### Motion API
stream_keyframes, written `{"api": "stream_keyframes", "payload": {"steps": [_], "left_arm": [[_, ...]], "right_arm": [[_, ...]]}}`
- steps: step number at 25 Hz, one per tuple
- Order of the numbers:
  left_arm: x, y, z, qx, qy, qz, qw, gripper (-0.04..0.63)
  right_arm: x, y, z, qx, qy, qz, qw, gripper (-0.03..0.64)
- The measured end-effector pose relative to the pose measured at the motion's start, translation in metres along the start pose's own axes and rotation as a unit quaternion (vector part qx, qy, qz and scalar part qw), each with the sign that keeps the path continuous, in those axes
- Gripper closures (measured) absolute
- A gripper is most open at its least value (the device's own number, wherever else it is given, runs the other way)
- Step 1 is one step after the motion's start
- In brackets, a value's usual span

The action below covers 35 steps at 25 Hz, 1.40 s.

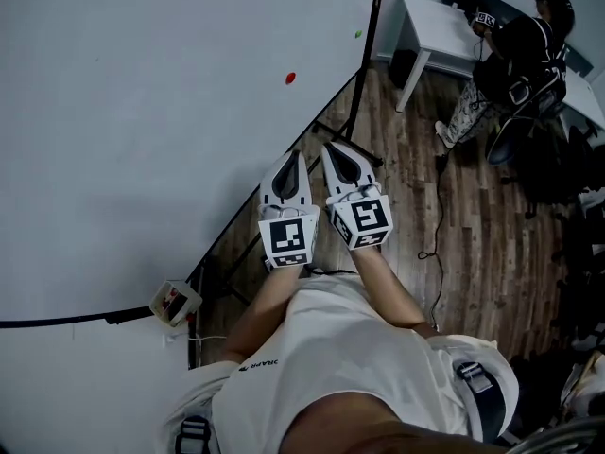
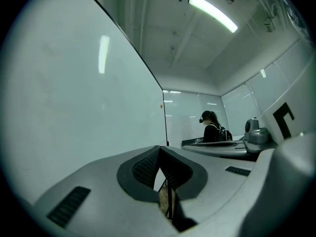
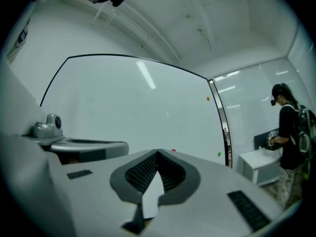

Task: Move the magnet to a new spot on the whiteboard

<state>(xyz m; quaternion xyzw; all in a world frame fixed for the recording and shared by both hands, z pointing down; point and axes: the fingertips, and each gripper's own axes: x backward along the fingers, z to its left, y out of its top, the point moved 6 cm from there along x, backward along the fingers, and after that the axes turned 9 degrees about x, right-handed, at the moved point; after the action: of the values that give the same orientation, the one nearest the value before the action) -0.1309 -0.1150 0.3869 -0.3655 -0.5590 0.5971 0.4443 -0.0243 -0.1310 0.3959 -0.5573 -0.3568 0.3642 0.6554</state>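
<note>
A small red magnet [image 1: 290, 78] sticks on the big whiteboard [image 1: 142, 112], with a green magnet [image 1: 358, 34] further along near the board's edge. My left gripper [image 1: 302, 154] and right gripper [image 1: 327, 146] are held side by side in front of my chest, short of the board and below the red magnet, both shut and empty. In the right gripper view the shut right gripper [image 3: 158, 152] points at the whiteboard [image 3: 123, 112]; the red magnet [image 3: 173, 150] peeks just over it, with an orange magnet [image 3: 208, 98] and a green magnet [image 3: 219, 154] to the right. The left gripper [image 2: 159, 147] looks along the whiteboard [image 2: 74, 107].
The board's black stand legs [image 1: 352, 112] reach onto the wooden floor. A small box [image 1: 175, 302] sits on the board's tray. A white table [image 1: 433, 22], a person [image 1: 525, 50] at it and a floor cable [image 1: 437, 225] are at the right.
</note>
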Motion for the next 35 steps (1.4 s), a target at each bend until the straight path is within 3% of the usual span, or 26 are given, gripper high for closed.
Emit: {"api": "stream_keyframes", "payload": {"steps": [35], "left_arm": [[-0.06, -0.014, -0.002, 0.003, 0.068, -0.013, 0.9976, 0.594]], "right_arm": [[-0.097, -0.034, -0.054, 0.007, 0.097, 0.027, 0.995, 0.604]]}}
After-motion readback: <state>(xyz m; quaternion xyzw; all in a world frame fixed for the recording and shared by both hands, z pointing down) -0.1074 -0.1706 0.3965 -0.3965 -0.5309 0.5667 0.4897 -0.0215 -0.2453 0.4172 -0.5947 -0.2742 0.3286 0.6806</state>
